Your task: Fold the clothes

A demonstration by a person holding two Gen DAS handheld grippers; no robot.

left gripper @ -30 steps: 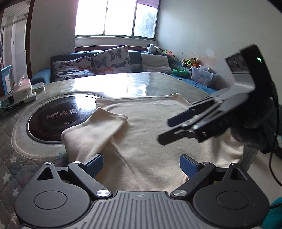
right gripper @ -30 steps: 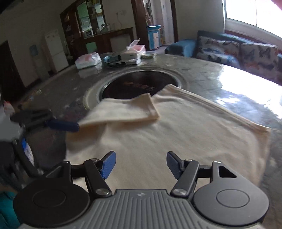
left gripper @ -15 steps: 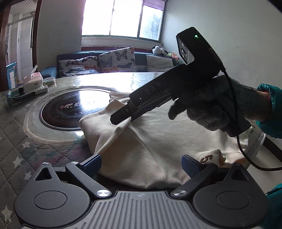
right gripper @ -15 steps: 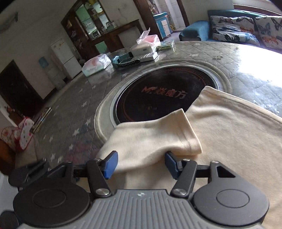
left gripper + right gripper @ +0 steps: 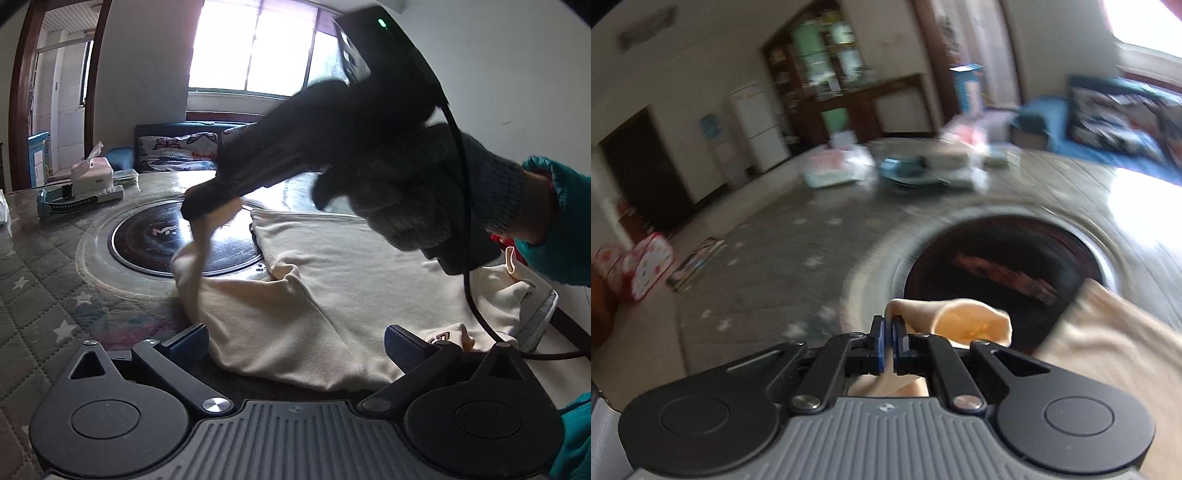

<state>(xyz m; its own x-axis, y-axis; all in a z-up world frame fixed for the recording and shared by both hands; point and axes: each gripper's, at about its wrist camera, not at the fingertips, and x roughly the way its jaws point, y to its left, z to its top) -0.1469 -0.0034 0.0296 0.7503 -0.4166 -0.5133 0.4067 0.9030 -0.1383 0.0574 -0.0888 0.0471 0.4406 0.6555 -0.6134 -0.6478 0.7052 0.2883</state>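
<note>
Right gripper (image 5: 889,341) has pinched and lifted the sleeve (image 5: 960,321) — above the table (image 5: 44,258).

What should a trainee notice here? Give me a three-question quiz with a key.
1. True or false: the right claw is shut on the sleeve of the shirt.
2. The left claw is: A) open, holding nothing; B) shut on the tissue box; C) shut on the collar.
3. Fill in: the lifted sleeve hangs over the dark round ____ set in the table.

Key: 1 true; 2 A; 3 hotplate.
</note>
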